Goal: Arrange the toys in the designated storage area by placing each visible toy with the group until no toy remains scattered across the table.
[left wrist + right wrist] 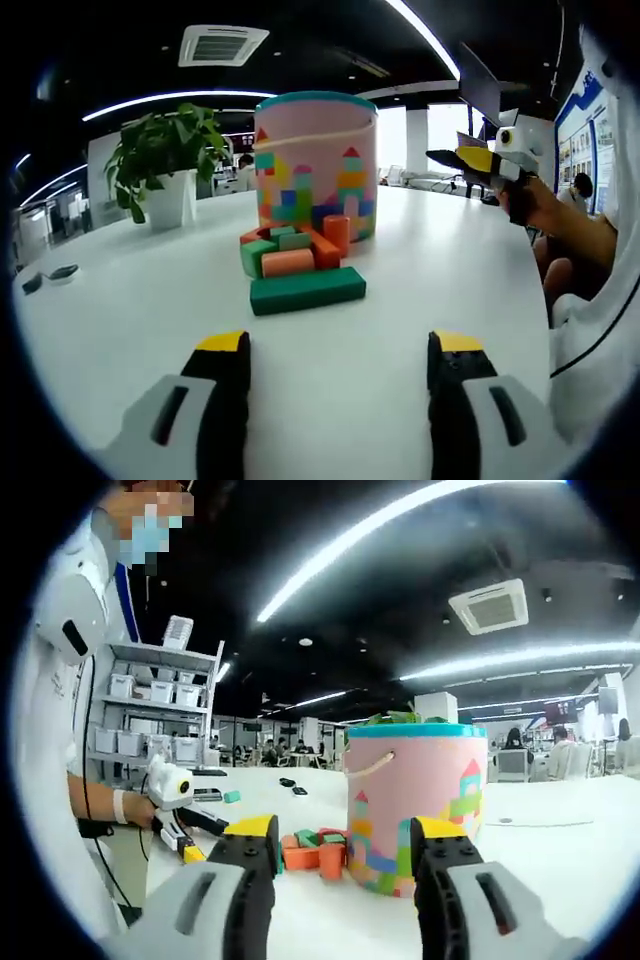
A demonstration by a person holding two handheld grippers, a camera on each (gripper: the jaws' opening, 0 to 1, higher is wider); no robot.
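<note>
The pink bucket with the teal rim is taken as the landmark: the toy blocks are heaped against its foot on the white table, and nearest the left gripper a long green block lies flat in front of the heap, its long axis across the line of the jaws. The left gripper is seen open and empty, pointed straight at that block, with bare table between. In the right gripper view the right gripper is likewise open and empty, and the bucket is framed between its jaws with the orange blocks at its foot. What lies inside the bucket cannot be told. One small green block is seen apart on the table, well away from the bucket, and is judged still to be gathered.
</note>
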